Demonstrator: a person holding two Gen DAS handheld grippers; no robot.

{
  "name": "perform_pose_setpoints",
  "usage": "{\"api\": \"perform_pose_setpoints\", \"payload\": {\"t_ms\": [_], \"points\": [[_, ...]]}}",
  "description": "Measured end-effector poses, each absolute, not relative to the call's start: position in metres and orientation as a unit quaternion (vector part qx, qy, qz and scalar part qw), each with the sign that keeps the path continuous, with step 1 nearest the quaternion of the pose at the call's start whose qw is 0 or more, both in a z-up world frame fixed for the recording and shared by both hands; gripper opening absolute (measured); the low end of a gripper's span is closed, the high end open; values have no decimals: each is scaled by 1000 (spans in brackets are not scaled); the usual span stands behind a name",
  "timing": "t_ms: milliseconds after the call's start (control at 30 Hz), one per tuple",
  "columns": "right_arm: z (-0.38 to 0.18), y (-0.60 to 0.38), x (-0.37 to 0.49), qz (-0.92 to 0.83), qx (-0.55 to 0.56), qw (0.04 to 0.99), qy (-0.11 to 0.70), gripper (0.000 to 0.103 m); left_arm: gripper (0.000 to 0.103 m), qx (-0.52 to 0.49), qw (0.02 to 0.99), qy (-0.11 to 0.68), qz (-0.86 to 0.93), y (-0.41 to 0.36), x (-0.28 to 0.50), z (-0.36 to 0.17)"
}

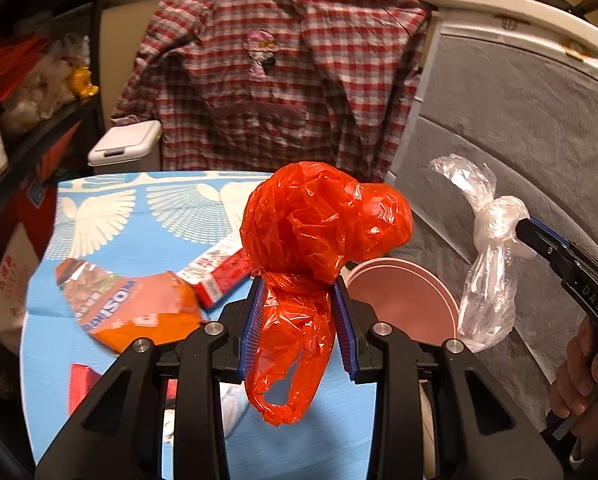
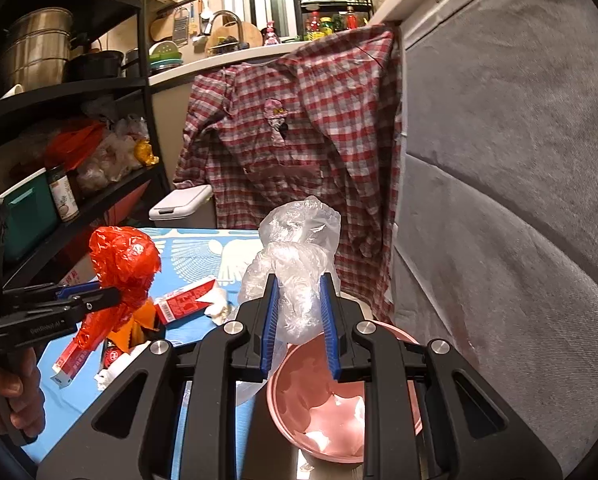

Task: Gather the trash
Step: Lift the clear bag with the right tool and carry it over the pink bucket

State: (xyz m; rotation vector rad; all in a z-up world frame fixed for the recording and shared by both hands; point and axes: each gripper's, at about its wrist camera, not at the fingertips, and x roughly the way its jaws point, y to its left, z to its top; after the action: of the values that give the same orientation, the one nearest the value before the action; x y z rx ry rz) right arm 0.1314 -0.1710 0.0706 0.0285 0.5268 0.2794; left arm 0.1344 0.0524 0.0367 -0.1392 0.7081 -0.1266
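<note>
My left gripper [image 1: 299,280] is shut on a crumpled red plastic bag [image 1: 319,224] and holds it above the blue table; it also shows in the right wrist view [image 2: 123,264]. My right gripper [image 2: 299,284] is shut on a knotted clear plastic bag [image 2: 295,256], held over a pink bin [image 2: 299,400]. The clear bag [image 1: 491,240] hangs to the right of the red bag, above the pink bin [image 1: 403,300]. An orange snack wrapper [image 1: 139,304] and a red-and-white carton [image 1: 219,276] lie on the table.
The table has a blue cloth [image 1: 111,216] with white wing prints. A plaid shirt [image 1: 283,80] hangs behind it. A white lidded bin [image 1: 123,146] stands at the back left. Black shelves [image 2: 59,120] hold pots and bags. A grey covered wall [image 2: 519,200] is on the right.
</note>
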Motion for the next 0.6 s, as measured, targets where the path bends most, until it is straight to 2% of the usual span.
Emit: {"api": "perform_pose_setpoints", "payload": {"t_ms": [600], "points": [[44, -211, 157, 84, 28, 953, 291, 22, 34, -72, 917, 378, -108, -6, 172, 17]]}}
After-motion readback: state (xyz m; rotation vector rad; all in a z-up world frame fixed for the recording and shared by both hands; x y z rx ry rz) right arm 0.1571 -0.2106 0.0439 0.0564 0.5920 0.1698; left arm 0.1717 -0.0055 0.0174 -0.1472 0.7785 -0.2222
